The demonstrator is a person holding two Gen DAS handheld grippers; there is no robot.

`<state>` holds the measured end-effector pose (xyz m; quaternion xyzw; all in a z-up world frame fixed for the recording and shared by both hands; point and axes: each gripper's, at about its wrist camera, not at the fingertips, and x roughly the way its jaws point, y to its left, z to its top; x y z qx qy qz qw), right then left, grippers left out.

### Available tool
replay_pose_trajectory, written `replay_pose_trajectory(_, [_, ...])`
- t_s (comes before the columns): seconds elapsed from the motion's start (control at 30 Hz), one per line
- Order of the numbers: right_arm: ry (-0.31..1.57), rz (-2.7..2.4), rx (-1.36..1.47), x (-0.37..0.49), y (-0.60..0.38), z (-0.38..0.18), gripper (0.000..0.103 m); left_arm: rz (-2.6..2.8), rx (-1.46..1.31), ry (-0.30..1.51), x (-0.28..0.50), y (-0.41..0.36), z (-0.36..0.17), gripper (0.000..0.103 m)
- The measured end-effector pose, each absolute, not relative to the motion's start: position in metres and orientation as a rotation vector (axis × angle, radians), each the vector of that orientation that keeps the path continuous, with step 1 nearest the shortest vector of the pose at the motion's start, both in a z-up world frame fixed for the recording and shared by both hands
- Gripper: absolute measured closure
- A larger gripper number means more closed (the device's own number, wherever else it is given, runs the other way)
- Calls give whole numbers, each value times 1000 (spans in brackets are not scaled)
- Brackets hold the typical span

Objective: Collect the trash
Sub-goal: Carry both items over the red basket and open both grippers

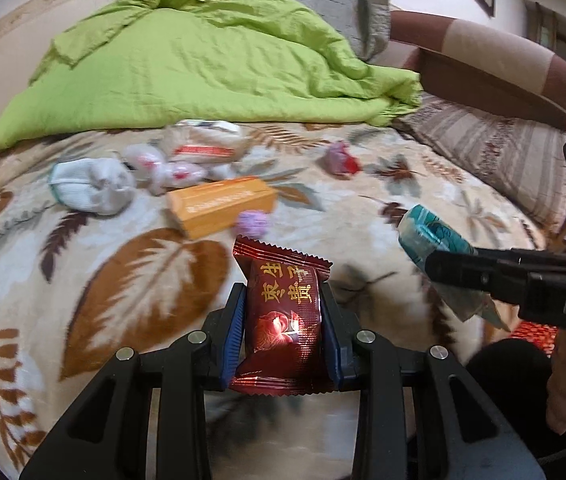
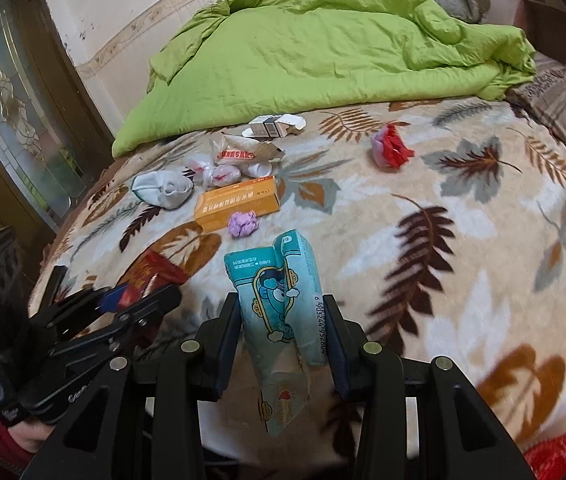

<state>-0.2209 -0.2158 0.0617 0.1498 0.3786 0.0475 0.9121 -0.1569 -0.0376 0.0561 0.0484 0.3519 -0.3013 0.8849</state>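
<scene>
- My left gripper [image 1: 283,312] is clenched on the dark red snack wrapper [image 1: 281,320], blue pads against both its sides; the packet stands upright between them, above the leaf-print blanket [image 1: 143,280].
- My right gripper [image 2: 283,336] is clamped on the crumpled teal tissue packet [image 2: 283,300], which is creased and droops below the jaws; I judge that hold the looser one, so I keep it squeezed and move it without jerks.
- Both tools are full and no bin shows in either view, so the step I read is carrying these two off; I lift straight up before swinging away so nothing drags on the blanket.
- Just beyond lie a lilac paper ball [image 2: 243,224] touching the orange box [image 2: 237,208], then a white sock [image 2: 163,188] and white crumpled wrappers [image 2: 215,172].
- Farther off: a red-and-purple wad [image 2: 389,148], well apart on the right, and an open carton [image 2: 277,126] near the green quilt [image 2: 323,52].
</scene>
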Motion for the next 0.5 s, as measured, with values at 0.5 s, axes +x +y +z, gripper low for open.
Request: replay_pose_trajectory(0.5, [697,-140,525,-343,-320,95,60,-983,178,724,-213,-144,101,70])
